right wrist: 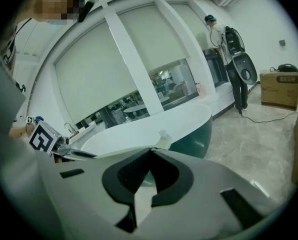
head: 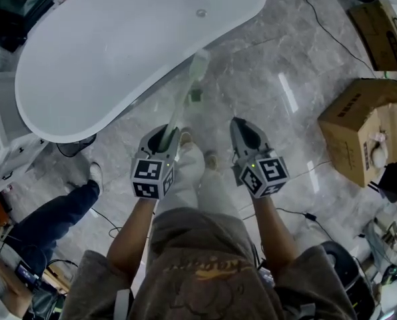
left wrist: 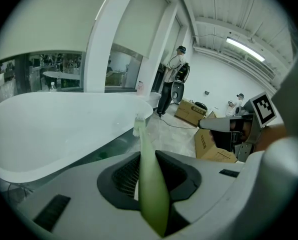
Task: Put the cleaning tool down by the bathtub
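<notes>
Head view: the pale green long-handled cleaning brush [head: 184, 97] is held by its handle end in the left gripper [head: 164, 133]. In the left gripper view the jaws are seen pressed on the handle [left wrist: 150, 184] from both sides, at a middling width. The right gripper [head: 242, 124] is empty, its tips brought together [right wrist: 149, 151].

Location of tool: lifted off the floor, not yet set down. Its long axis runs from the left gripper toward 1 o'clock, and the whitish bristle head [head: 199, 63] overlaps the rim of the white oval bathtub [head: 118, 45] at the tub's 5 o'clock edge.

Key relation: the grey marble floor [head: 252, 79] beside the tub lies at 12 to 1 o'clock of the left gripper, along the brush's own axis. The tub itself lies at 11 o'clock.

Judgement: only the left gripper is engaged. The drop is expected to need lowering along that axis, with the head kept clear of the rim.
</notes>
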A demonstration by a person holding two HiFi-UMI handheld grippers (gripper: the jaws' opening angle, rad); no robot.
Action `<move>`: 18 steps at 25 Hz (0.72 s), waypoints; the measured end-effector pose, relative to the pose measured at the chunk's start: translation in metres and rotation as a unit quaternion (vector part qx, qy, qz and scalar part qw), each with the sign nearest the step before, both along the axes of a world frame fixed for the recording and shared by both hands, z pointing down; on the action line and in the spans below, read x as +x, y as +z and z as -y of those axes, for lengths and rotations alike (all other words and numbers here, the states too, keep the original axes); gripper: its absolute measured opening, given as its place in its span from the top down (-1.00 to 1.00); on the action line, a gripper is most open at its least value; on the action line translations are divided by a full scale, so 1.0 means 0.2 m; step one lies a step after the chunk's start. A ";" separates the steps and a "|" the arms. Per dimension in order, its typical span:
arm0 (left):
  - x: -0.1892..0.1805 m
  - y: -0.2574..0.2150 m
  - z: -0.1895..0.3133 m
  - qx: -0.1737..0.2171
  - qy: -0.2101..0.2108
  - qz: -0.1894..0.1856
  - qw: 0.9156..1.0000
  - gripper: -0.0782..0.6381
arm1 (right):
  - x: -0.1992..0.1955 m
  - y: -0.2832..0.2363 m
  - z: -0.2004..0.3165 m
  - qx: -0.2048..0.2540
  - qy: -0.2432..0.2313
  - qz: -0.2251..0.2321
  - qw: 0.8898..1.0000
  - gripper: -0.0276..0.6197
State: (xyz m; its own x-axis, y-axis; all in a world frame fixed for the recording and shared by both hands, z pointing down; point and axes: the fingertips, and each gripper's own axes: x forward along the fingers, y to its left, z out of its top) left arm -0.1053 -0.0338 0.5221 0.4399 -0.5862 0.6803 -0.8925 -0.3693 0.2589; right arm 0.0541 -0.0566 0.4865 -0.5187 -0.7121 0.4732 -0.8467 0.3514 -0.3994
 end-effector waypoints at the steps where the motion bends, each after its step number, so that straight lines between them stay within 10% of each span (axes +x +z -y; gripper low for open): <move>1: 0.00 0.02 0.00 -0.002 -0.001 0.000 1.000 0.50 | 0.00 0.02 0.00 -0.001 0.001 0.000 1.000 0.91; 18: 0.03 0.54 0.04 -0.035 0.000 0.006 0.999 0.50 | -0.03 0.49 0.05 -0.024 0.001 -0.001 1.000 0.91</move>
